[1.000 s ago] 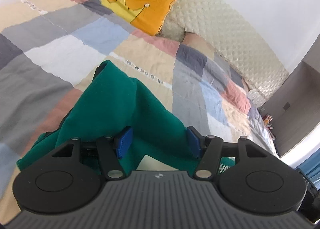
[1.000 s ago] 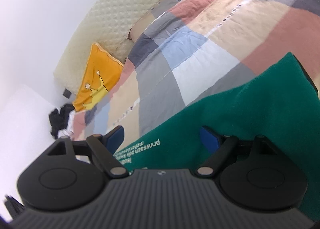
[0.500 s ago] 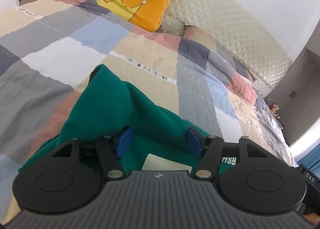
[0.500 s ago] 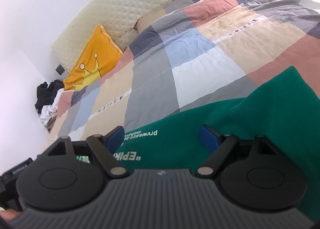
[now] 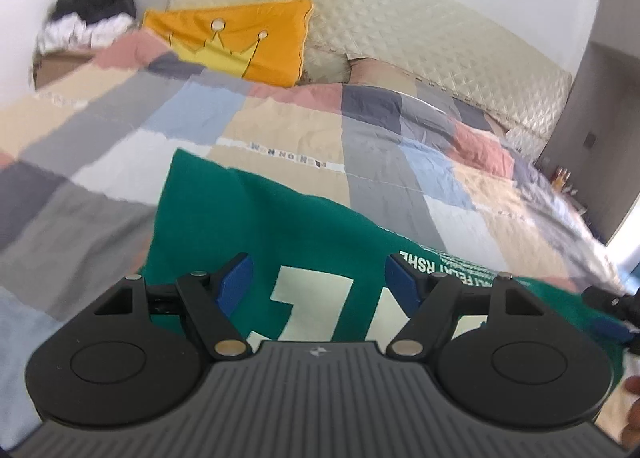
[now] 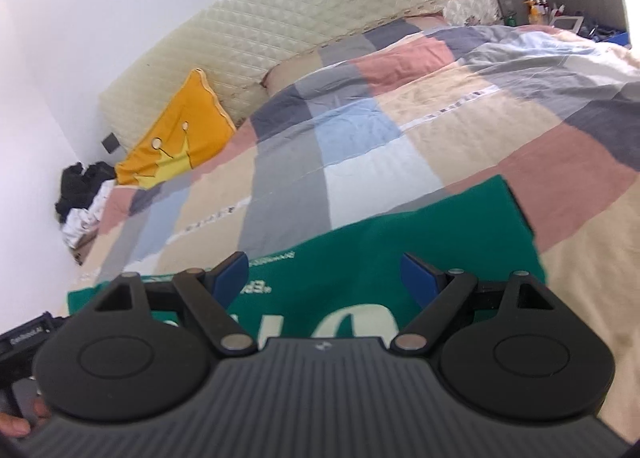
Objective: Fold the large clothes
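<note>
While green shirt (image 5: 280,226) lies flat on quilt (image 5: 380,162), both grippers hover w/ fingers apart.

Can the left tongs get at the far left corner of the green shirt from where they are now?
Probably yes. The left tongs stand open over the green shirt, nothing between the pads, and only bare patchwork quilt lies around that corner.

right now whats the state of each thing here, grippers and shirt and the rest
left gripper: open, jaws have just been opening, nothing pinched between them
right gripper: open, holding nothing
green shirt: lying on the bed, folded, printed side up
patchwork quilt: spread over the bed, slightly wrinkled
orange crown pillow: leaning against the headboard
clothes pile: heaped beside the bed, unfolded
</note>
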Demonstrator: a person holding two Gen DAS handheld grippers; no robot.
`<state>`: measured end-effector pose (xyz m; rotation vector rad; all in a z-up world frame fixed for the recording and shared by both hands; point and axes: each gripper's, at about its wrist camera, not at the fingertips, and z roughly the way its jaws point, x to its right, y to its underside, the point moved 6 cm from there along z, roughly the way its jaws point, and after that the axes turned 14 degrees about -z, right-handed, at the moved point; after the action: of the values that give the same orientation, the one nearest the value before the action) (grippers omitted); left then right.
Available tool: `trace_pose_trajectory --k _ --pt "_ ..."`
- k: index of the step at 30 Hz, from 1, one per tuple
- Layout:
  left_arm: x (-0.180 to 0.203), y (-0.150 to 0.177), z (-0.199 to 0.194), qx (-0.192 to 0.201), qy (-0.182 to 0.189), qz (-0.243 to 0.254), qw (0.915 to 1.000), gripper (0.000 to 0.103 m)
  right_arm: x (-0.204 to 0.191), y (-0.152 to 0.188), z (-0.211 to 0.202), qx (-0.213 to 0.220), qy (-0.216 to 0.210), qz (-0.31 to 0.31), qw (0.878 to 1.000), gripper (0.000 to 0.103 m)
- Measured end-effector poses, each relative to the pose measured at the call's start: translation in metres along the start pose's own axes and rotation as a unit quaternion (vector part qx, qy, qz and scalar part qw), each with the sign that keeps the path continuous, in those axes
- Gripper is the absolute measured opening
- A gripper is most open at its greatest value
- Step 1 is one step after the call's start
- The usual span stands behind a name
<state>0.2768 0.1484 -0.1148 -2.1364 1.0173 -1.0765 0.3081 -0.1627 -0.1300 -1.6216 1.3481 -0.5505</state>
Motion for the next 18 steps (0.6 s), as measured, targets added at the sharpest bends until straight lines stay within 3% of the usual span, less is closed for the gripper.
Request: trace_pose_trajectory --k 5,13,18 --pt "-0.009 -0.01 0.015 0.001 -0.012 -0.042 0.999 0.077 0.009 0.003 0.014 -0.011 0.039 -0.032 0.999 0.084" --pt "-0.017 -0.013 0.045 0.003 -0.058 -0.007 0.9983 0.077 0.011 0.01 0.048 -0.022 0.066 -0.086 0.994 0.084" --pt "-0.024 -0.019 0.071 -0.026 -0.061 -0.007 0.9978 0.077 0.014 0.016 0.067 -0.03 0.068 -0.105 0.992 0.085"
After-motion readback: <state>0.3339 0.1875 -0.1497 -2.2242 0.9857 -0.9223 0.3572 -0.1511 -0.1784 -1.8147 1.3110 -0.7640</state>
